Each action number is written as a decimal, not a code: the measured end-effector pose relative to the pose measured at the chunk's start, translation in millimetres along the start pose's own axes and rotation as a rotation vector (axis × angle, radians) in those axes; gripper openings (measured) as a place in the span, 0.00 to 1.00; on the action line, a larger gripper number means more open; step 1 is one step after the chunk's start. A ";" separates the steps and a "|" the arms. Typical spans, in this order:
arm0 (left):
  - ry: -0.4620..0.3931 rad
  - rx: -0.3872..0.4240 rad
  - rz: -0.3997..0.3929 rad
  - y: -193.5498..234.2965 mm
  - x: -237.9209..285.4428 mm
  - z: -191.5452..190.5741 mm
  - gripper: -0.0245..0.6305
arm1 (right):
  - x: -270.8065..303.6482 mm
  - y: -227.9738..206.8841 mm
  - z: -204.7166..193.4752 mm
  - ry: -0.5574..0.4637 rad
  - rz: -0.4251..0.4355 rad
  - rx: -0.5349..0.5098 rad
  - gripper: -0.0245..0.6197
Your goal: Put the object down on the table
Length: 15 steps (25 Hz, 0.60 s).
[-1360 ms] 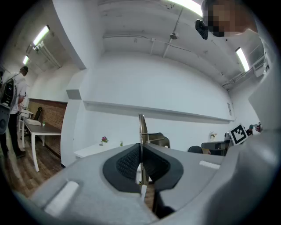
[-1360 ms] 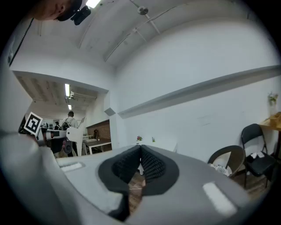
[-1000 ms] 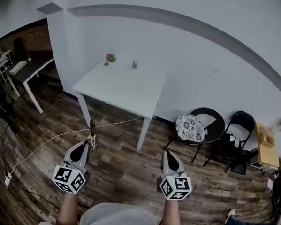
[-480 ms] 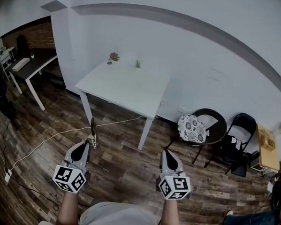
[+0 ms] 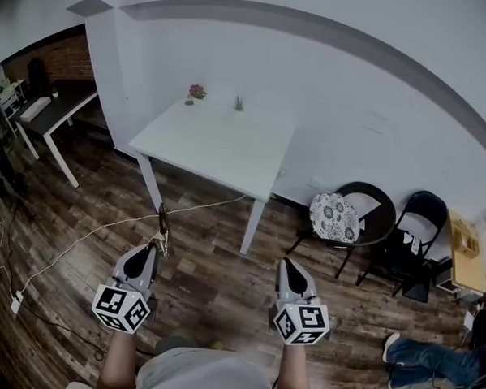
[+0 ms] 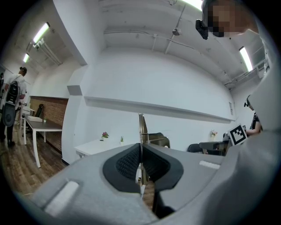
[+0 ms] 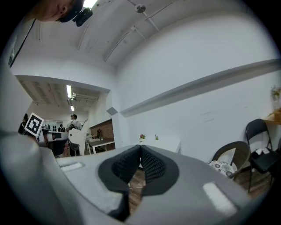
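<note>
The left claw (image 5: 157, 244) is clenched on a thin, brass-coloured utensil (image 5: 161, 223), just what kind I cannot tell; in the left gripper view the claw (image 6: 140, 147) has both black pads pressed flat against the strip, and the utensil (image 6: 142, 128) stands upright out of the tips, pointing to 12 o'clock; it is held in the air above the wood floor (image 5: 214, 290), well short of the white surface (image 5: 221, 144), which lies at 12 o'clock from both claws against the white wall (image 5: 354, 98); the right claw (image 5: 290, 264) is at 3 o'clock from the left one, level with it and apart; in the right gripper view this claw (image 7: 140, 150) is clenched with the pads meeting and nothing between them; at the far edge of the surface stand a pink-flowered plant (image 5: 197, 90) and, at 3 o'clock from it, a small green plant (image 5: 239, 105); a pale cable (image 5: 86, 238) runs over the floor from under the surface toward 8 o'clock; at 2 o'clock from the right claw is a round chair (image 5: 364, 216) with a patterned cushion (image 5: 333, 217), and a black folding chair (image 5: 415, 239) just beside it; a dark desk (image 5: 52, 110) stands at 10 o'clock.
</note>
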State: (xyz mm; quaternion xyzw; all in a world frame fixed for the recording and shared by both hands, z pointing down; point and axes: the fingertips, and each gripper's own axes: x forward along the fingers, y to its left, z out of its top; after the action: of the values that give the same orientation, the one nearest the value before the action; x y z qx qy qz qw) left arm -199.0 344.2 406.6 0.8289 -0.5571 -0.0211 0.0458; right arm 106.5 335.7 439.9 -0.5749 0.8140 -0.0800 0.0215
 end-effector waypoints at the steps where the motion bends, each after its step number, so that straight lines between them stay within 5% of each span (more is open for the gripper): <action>1: 0.002 0.000 0.002 1.1 1.6 0.3 0.05 | 2.0 -0.4 -0.3 0.001 0.002 0.004 0.04; 15: 0.032 -0.009 0.011 39.9 45.1 -6.3 0.05 | 64.2 -2.2 -6.9 0.018 0.009 0.028 0.04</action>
State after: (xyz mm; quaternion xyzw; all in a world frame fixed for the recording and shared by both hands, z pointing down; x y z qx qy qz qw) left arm -218.2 287.8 417.5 0.8260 -0.5606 -0.0103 0.0585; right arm 85.9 275.4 450.6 -0.5700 0.8156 -0.0962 0.0227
